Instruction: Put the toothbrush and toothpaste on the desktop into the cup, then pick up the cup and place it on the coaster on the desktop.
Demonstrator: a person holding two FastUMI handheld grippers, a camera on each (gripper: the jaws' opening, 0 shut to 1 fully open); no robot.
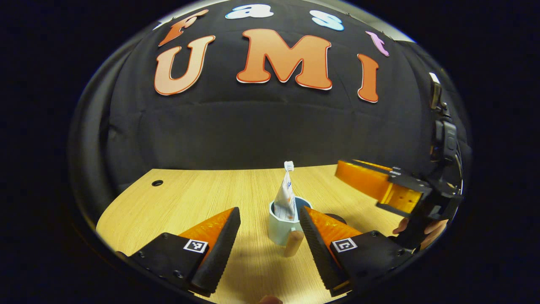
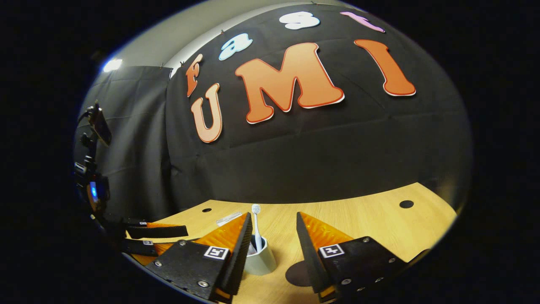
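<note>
The cup (image 1: 282, 226) stands on the wooden desktop (image 1: 202, 194), toward its near edge, with the toothpaste (image 1: 286, 199) tube leaning up out of it and the toothbrush (image 1: 288, 166) head poking above the tube; the brush's handle is hidden behind the tube. A wooden handle on the cup points toward the camera. In the left gripper view the left gripper (image 1: 270, 230) has its jaws spread wide on either side of the cup, touching neither wall as far as can be seen. Just behind the right finger lies the dark coaster (image 1: 335, 218), mostly covered. In the right gripper view the right gripper (image 2: 272, 236) is also spread apart, its left finger hiding part of the cup (image 2: 261, 259); the coaster (image 2: 299, 273) sits beside the cup, half cut off by the other finger. A small pale strip lies farther back, too blurred to identify.
</note>
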